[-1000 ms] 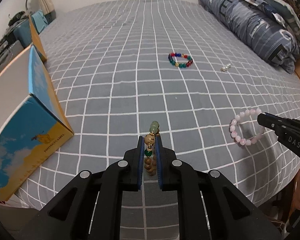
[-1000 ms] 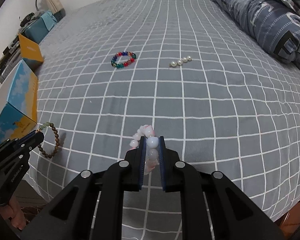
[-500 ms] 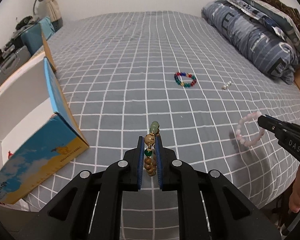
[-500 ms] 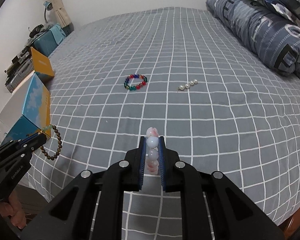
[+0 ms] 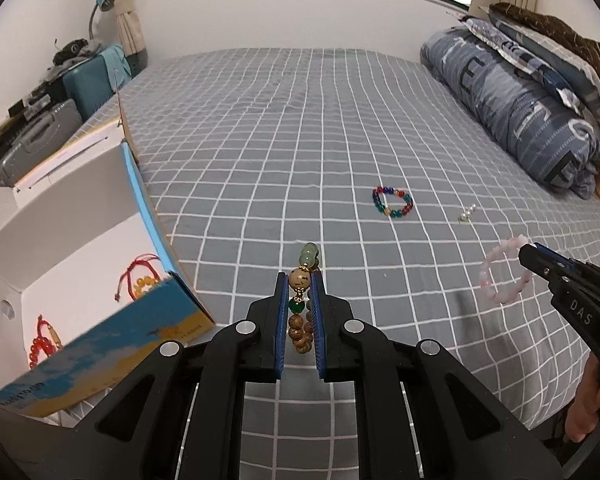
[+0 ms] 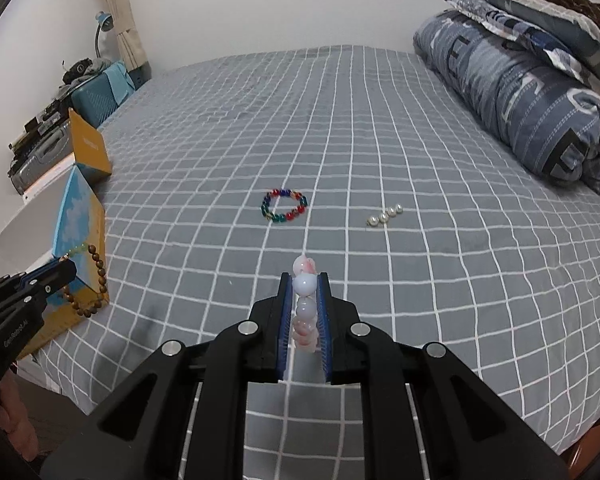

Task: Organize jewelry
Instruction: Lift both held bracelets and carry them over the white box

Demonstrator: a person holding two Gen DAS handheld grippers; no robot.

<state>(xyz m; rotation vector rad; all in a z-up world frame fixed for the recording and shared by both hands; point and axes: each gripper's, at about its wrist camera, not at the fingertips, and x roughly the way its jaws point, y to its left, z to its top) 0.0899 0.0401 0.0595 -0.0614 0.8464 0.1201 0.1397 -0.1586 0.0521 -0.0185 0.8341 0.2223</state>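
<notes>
Left gripper (image 5: 299, 280): fingers clamped on wooden-bead bracelet (image 5: 300, 322), held above the grey checked bedspread (image 5: 284, 140), just right of the open blue-and-yellow box (image 5: 100, 332). Right gripper (image 6: 304, 282): fingers clamped on pink bead bracelet (image 6: 305, 312), clear of the bed. Multicoloured bead bracelet (image 6: 284, 211) and short pearl strand (image 6: 385, 216) lie on the bedspread, apart. Two red cord bracelets (image 5: 138, 280) inside box

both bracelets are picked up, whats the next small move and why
Probably swing the left tongs left over the open box and let go there. They are shut on the wooden bead bracelet, held clear of the bed, and the box beside them already holds red-cord pieces. The right tongs, shut on the pink bracelet, sit farther off and can follow.
</notes>
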